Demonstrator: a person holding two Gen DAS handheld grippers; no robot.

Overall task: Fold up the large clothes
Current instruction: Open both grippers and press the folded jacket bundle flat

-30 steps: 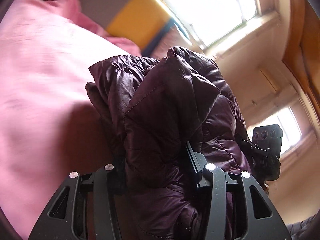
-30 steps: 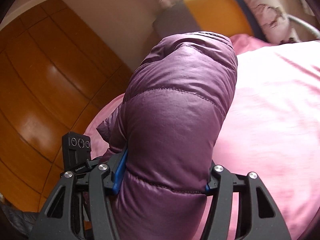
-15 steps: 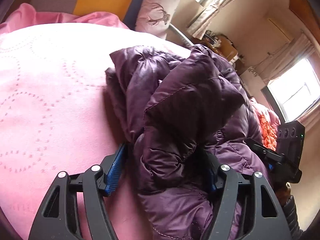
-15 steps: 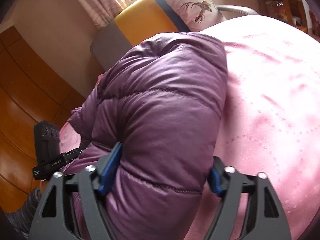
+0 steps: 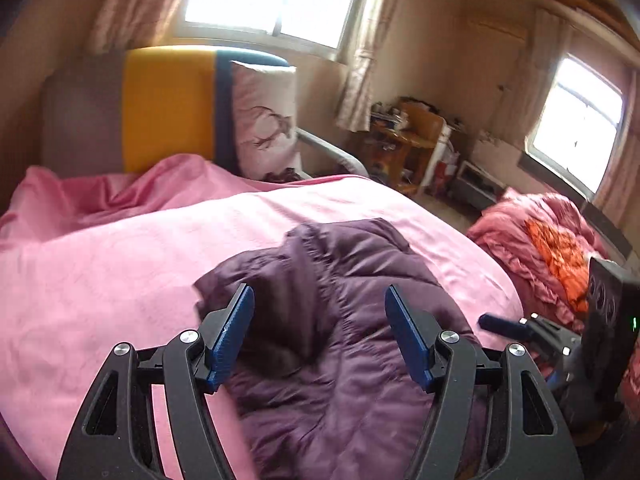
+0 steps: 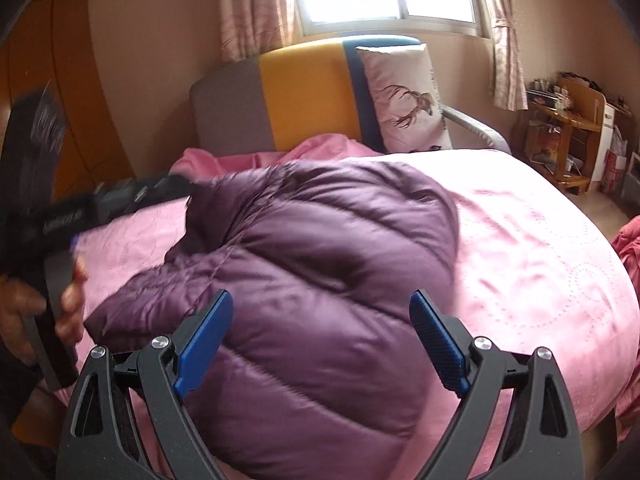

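Both grippers have let go: a moment ago each squeezed the puffy purple quilted jacket (image 6: 320,300), and now it lies in a bundle on the pink bed cover (image 6: 540,248). On the left gripper (image 5: 319,334) the blue fingers (image 5: 232,340) have just opened and hold nothing. The right gripper (image 6: 320,344) has opened too, with the jacket under it, not pinched. I think the puffy jacket could spring back open, because it is full of air. It is slippery too, so the fold could slide apart.
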